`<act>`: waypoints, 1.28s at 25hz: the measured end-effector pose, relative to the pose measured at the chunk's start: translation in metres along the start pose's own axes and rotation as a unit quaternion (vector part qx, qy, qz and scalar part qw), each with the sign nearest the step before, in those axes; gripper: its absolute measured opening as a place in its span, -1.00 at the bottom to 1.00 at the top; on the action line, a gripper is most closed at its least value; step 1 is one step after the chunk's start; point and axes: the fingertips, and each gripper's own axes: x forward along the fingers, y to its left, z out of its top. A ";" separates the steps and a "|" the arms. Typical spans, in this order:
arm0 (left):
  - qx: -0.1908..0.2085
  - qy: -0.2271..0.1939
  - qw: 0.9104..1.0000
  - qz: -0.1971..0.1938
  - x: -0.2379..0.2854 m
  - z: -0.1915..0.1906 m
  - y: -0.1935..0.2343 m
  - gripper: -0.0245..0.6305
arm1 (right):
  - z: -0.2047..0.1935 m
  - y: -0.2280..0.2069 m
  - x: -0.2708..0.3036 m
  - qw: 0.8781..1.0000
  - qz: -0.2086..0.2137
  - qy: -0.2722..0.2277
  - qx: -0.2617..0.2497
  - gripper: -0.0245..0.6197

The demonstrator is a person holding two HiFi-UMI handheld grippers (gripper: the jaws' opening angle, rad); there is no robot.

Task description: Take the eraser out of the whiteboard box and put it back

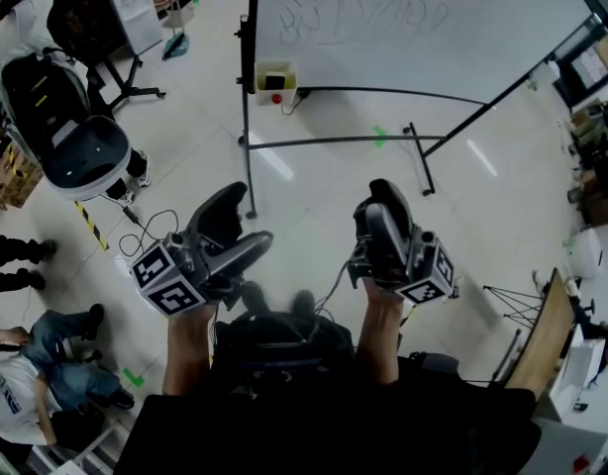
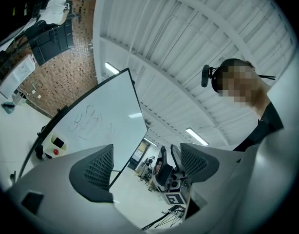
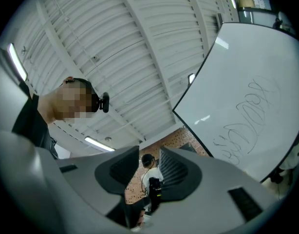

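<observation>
The whiteboard with dark scribbles stands ahead of me on its wheeled frame. A small pale whiteboard box hangs at its lower left corner, with a dark shape in it and a red spot below; I cannot make out the eraser itself. The same box shows in the left gripper view, far beyond the jaws. My left gripper is held up, well short of the board, open and empty. My right gripper is beside it, its jaws a narrower gap apart with nothing between them.
The board's black stand legs spread over the pale floor between me and the board. A black-and-white seat-like machine stands at the left, with cables on the floor. A seated person is at lower left, a desk at right.
</observation>
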 end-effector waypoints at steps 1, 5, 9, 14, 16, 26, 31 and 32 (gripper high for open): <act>0.002 0.001 1.000 0.001 0.004 -0.003 -0.005 0.38 | 0.004 0.001 -0.005 1.000 0.001 -0.002 0.002 -0.47; 0.011 0.002 1.000 0.011 0.015 -0.017 -0.024 0.38 | 0.019 0.003 -0.023 1.000 0.013 -0.008 0.013 -0.47; 0.025 0.000 0.999 0.020 0.028 -0.027 -0.045 0.38 | 0.036 0.010 -0.036 0.999 0.034 -0.009 0.015 -0.47; 0.036 -0.005 0.999 0.031 0.039 -0.043 -0.064 0.38 | 0.049 0.015 -0.050 0.998 0.054 -0.006 0.020 -0.47; 0.039 -0.008 0.999 0.037 0.042 -0.050 -0.070 0.38 | 0.051 0.013 -0.059 0.998 0.060 -0.005 0.029 -0.48; 0.043 -0.011 0.995 0.084 0.042 -0.085 -0.091 0.38 | 0.057 0.021 -0.097 0.995 0.085 0.000 0.058 -0.50; 0.048 -0.009 0.995 0.084 0.043 -0.091 -0.096 0.38 | 0.058 0.022 -0.102 0.994 0.089 -0.004 0.059 -0.54; 0.049 -0.010 0.995 0.082 0.042 -0.088 -0.095 0.38 | 0.058 0.022 -0.100 0.994 0.089 -0.004 0.056 -0.55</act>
